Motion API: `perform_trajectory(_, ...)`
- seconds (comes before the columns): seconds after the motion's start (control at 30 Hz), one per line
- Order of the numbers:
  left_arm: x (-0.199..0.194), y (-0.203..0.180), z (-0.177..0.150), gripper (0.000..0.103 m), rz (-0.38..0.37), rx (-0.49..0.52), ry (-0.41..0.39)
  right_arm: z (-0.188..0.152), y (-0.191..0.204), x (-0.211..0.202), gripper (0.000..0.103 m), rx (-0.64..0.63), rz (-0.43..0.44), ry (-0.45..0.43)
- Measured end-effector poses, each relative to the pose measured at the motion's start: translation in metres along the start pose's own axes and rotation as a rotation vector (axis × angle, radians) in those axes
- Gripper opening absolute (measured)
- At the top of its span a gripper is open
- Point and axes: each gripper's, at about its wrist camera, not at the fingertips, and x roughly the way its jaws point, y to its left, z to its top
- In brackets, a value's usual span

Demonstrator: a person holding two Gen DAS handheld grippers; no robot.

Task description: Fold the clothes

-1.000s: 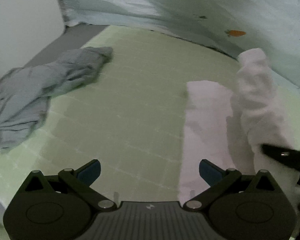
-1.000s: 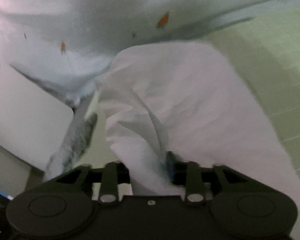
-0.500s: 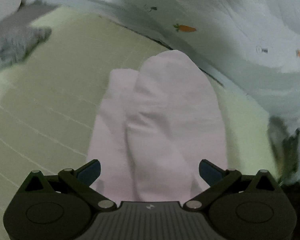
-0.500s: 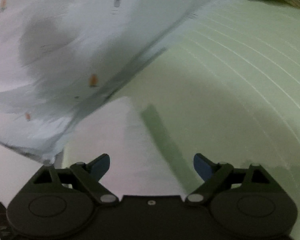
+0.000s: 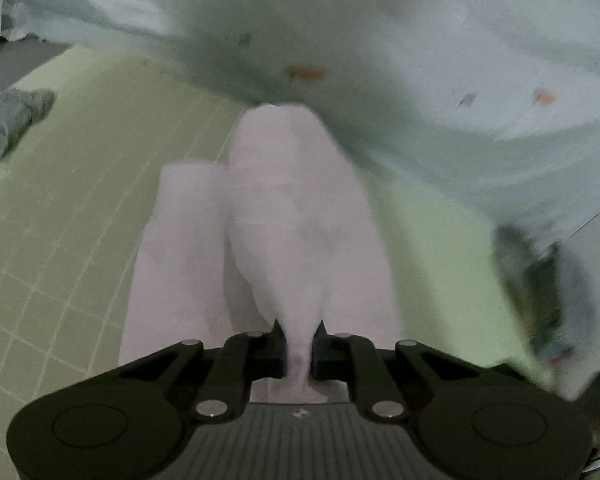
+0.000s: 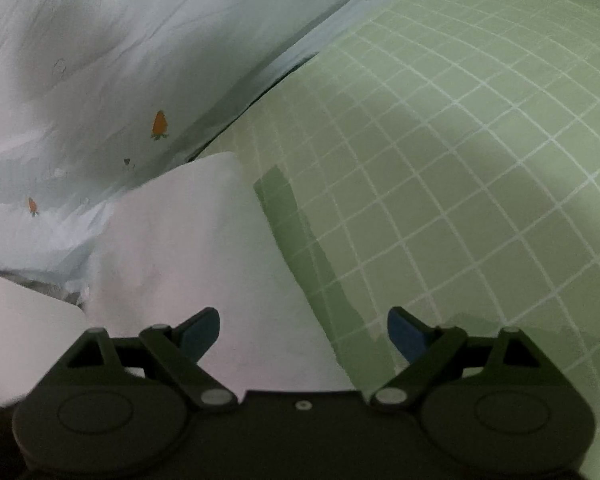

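Both swapped: left tool (image 5: pixel 299 346) now pinches white garment (image 5: pixel 284 216), right tool (image 6: pixel 303 334) released.

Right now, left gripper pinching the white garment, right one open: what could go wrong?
1. The left gripper holds only a narrow bunched pinch of the white cloth garment; it may slip out or drag the fold apart.
2. The open right gripper holds nothing, so the garment's other side is loose.
3. The pale blue carrot-print sheet touches the garment's far end and could snag.

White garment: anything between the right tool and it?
Nothing visible. The right tool is open right over the white garment on the green mat; the left tool already pinches the garment's near end.
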Motion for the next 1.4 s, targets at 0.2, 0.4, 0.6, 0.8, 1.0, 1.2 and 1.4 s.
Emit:
perform_trajectory(0.2, 0.003, 0.058, -0.016, 0.019, 0.124, -0.151, 0.034, -0.008, 0.012, 0.005, 0.092, -0.044, 0.011, 0.012)
perform_trajectory(0.4, 0.02, 0.086, -0.017, 0.057, 0.158, -0.208, 0.111, -0.017, 0.025, 0.016, 0.092, -0.101, -0.02, 0.058)
perform_trajectory(0.6, 0.021, 0.087, -0.002, 0.078, 0.206, -0.092, 0.106, -0.018, 0.04, 0.026, 0.094, -0.162, -0.034, 0.073)
perform_trajectory(0.8, 0.041, 0.095, 0.013, 0.085, 0.19, -0.029, 0.172, -0.013, 0.066, 0.042, 0.101, -0.29, -0.049, 0.091)
perform_trajectory(1.0, 0.062, 0.101, 0.025, 0.089, 0.132, -0.004, 0.227, 0.003, 0.089, 0.068, 0.102, -0.362, -0.053, 0.112)
perform_trajectory(1.2, 0.081, 0.099, 0.033, 0.1, 0.08, 0.034, 0.26, 0.021, 0.098, 0.1, 0.103, -0.37, -0.012, 0.155)
perform_trajectory(1.4, 0.095, 0.086, 0.038, 0.103, 0.048, 0.124, 0.251, 0.027, 0.107, 0.134, 0.103, -0.4, 0.012, 0.223)
